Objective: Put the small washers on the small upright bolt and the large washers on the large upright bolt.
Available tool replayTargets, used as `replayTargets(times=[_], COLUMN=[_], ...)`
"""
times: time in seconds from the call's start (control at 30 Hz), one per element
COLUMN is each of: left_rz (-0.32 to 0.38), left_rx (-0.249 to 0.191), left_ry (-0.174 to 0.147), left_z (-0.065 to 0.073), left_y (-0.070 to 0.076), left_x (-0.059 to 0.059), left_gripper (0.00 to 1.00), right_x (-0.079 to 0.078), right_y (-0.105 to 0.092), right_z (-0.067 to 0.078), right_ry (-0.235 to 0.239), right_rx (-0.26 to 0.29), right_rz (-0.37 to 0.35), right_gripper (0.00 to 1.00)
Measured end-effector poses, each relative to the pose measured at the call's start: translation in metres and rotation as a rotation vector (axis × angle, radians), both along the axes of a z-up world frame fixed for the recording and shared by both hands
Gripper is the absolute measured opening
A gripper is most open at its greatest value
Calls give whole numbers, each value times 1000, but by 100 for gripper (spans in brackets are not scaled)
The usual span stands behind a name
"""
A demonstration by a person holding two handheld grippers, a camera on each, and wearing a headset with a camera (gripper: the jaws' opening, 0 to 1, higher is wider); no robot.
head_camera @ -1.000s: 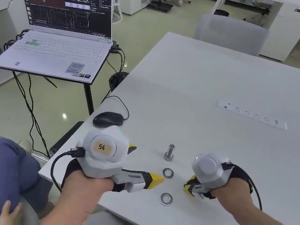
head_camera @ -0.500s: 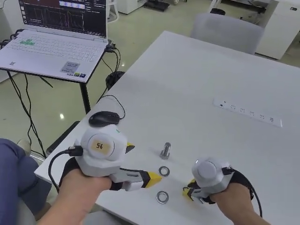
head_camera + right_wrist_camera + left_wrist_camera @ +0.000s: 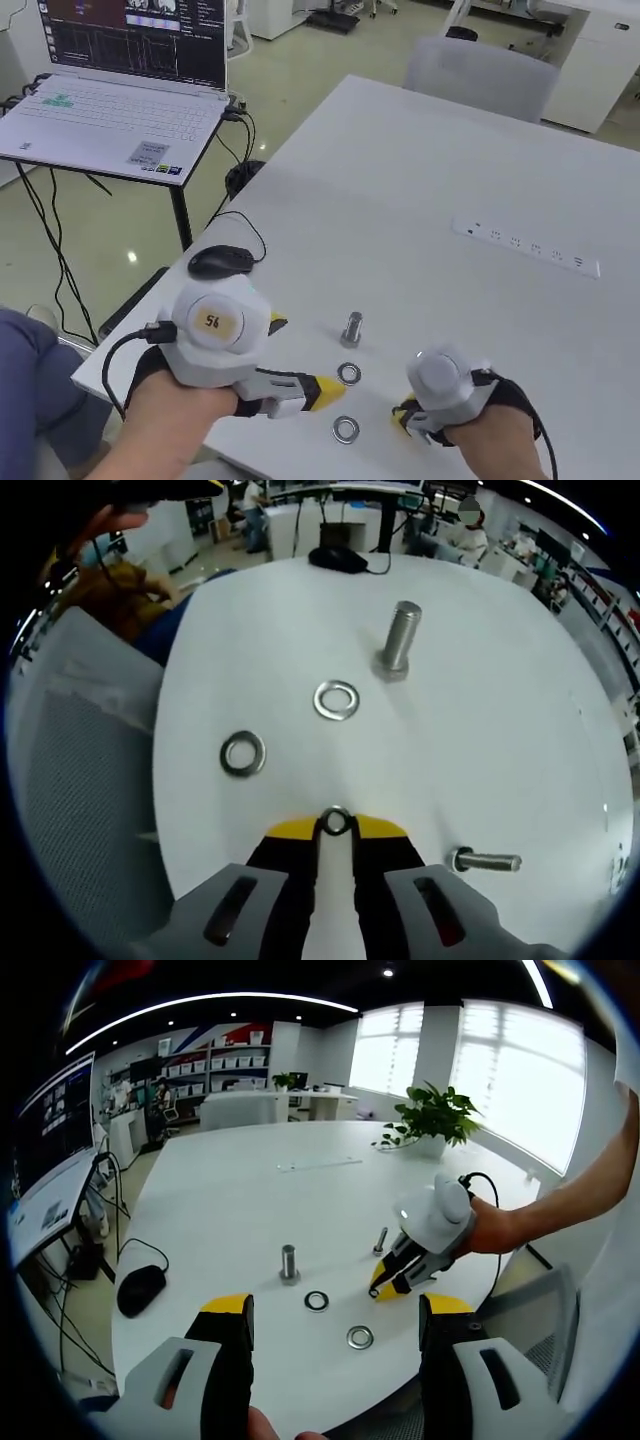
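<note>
The large upright bolt (image 3: 352,328) (image 3: 289,1263) (image 3: 398,638) stands near the table's front edge. Two large washers lie flat in front of it, one (image 3: 348,374) (image 3: 336,700) closer to the bolt than the other (image 3: 345,430) (image 3: 243,753). The small bolt (image 3: 380,1241) (image 3: 487,860) stands just right of my right gripper. My right gripper (image 3: 405,415) (image 3: 385,1288) (image 3: 336,825) is shut on a small washer (image 3: 336,822), held at its tips low over the table. My left gripper (image 3: 328,392) (image 3: 337,1310) is open, level with the two washers, nothing between its fingers.
A black mouse (image 3: 220,262) with its cable lies at the table's left edge. A white power strip (image 3: 525,248) sits at the right. A laptop (image 3: 110,95) stands on a side stand beyond the left edge, and a grey chair (image 3: 480,75) is at the far end.
The head camera has shifted a little. My right gripper has drawn slightly toward the table's near edge with the small washer; the left gripper, the bolt and the washers have stayed put.
</note>
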State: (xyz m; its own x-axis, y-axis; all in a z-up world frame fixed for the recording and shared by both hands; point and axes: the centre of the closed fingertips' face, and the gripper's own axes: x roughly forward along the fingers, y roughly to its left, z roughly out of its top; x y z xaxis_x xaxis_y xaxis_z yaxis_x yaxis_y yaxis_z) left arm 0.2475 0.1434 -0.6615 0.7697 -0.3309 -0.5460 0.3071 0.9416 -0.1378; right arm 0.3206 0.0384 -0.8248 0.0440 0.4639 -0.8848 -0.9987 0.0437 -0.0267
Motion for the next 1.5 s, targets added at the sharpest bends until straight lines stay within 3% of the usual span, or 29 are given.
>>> replayTargets(times=[0.17,0.33,0.53,0.7,0.93,1.13,1.5], left_rz=[-4,-10,-9,-10,-20,-15,-4], left_rx=[-1,0,-2,-3,-1,-1,1], left_ry=[2,1,-1,-4,-3,-4,-7], left_z=[0,0,1,2,2,2,4], left_y=[-2,-3,-2,-3,-6,-5,-2], left_x=[0,1,2,2,2,3,2], left_gripper=[66,66,66,66,66,66,66], right_x=[3,4,9,28,58,77,80], right_y=[-3,-9,-18,-35,-54,-51,-41], right_z=[6,10,30,53,73,77,67], right_ry=[41,59,30,-26,-90,-111,-108], right_rx=[54,84,133,162,161,153,86], right_rz=[-85,-114,-156,-209,-261,-270,-225], right_gripper=[14,14,14,14,14,14,14])
